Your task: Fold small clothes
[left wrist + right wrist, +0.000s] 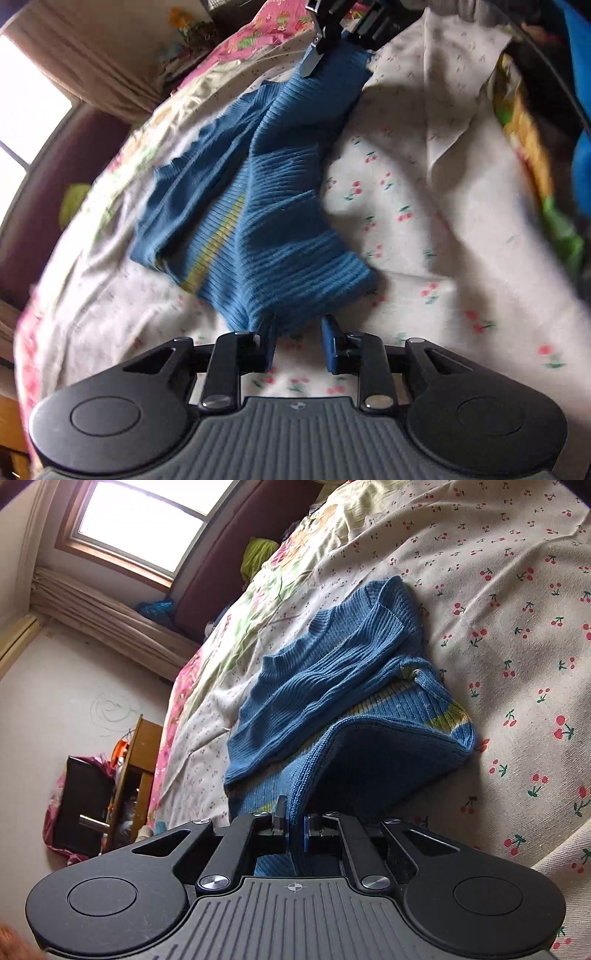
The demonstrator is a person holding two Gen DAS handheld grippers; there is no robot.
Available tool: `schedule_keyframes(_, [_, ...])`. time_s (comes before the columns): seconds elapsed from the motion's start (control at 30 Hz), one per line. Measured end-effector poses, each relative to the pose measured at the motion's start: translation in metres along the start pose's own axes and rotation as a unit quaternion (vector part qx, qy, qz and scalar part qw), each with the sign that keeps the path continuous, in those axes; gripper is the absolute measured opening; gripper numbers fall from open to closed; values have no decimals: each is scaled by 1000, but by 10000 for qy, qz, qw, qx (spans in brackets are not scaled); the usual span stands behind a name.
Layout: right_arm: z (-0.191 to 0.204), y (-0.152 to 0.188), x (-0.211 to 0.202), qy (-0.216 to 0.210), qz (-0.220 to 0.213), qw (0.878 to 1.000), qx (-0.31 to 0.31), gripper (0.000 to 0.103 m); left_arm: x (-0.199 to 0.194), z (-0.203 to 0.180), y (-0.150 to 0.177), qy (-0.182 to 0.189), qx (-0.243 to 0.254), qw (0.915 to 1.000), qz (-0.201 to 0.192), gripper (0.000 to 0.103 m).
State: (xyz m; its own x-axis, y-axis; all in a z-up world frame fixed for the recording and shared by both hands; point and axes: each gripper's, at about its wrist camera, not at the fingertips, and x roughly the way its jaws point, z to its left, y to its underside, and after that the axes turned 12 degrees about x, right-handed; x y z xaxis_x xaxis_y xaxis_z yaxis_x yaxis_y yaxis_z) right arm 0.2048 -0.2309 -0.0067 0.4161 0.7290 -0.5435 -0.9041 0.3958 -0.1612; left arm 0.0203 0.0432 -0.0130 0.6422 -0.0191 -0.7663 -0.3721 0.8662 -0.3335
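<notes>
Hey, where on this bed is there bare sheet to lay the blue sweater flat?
The widest bare patch is the cherry-print sheet beside the blue sweater, on the side away from the window. The strip toward the floral quilt is narrower. In the left wrist view, bright piled fabric crowds the sheet's far edge.

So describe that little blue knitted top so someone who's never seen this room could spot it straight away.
Find the bed, covered by a white sheet printed with small red cherries. In the middle of it lies the blue sweater, crumpled and partly folded over itself. It is the only ribbed knit there, with a yellow-green stripe, and the right gripper is shut on one edge of it.
</notes>
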Motion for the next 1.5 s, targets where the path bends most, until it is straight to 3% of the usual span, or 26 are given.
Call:
schedule_keyframes(0.13, [-1,0,-1,31,16,10000,-14,7,0,-9,-2,-366,543,9978,-94,40])
schedule_keyframes(0.33, [2,4,2,67,108,9998,-120,7,-8,-28,0,-193,1365,9902,-235,43])
schedule_keyframes(0.43, [3,6,4,-14,157,9998,-93,7,0,-31,-4,-397,1461,9883,-160,48])
schedule_keyframes(0.53, [2,4,2,5,125,9999,-64,7,15,-29,-9,-581,1207,9910,-77,48])
schedule_keyframes(0.6, [1,2,-1,16,104,9999,-45,7,17,-23,-12,-530,907,9944,-125,38])
schedule_keyframes(0.67, [1,0,-6,-2,38,10000,-50,7,14,-7,-15,-242,236,9992,-220,21])
schedule_keyframes(0.73, [1,-4,-10,-63,-22,10000,10,7,8,18,-16,-135,-547,9977,-389,20])
schedule_keyframes(0.83, [2,-17,-10,-222,-114,9996,160,7,4,63,-13,-167,-1672,9840,-591,18])
schedule_keyframes(1.0, [14,-55,6,-370,-354,9984,252,8,20,146,1,-409,-3263,9404,-863,16])
schedule_keyframes(1.1, [22,-84,26,-413,-439,9974,393,7,41,181,16,-440,-3930,9140,-905,15])
schedule_keyframes(1.13, [23,-91,33,-451,-395,9971,462,7,43,187,20,-321,-4026,9099,-945,15])
schedule_keyframes(1.17, [26,-96,39,-486,-342,9971,469,7,40,187,26,-241,-3984,9112,-1021,15])
schedule_keyframes(1.2, [28,-97,44,-462,-312,9977,396,7,36,183,26,-200,-3803,9187,-1049,15])
schedule_keyframes(1.3, [27,-91,56,-320,-189,9990,229,7,19,155,20,39,-2971,9503,-933,17])
schedule_keyframes(1.37, [24,-78,59,-246,-39,9996,161,8,8,129,18,356,-2418,9665,-778,26])
schedule_keyframes(1.5, [23,-45,51,177,179,9994,-243,12,-12,77,18,712,-1535,9840,-558,35])
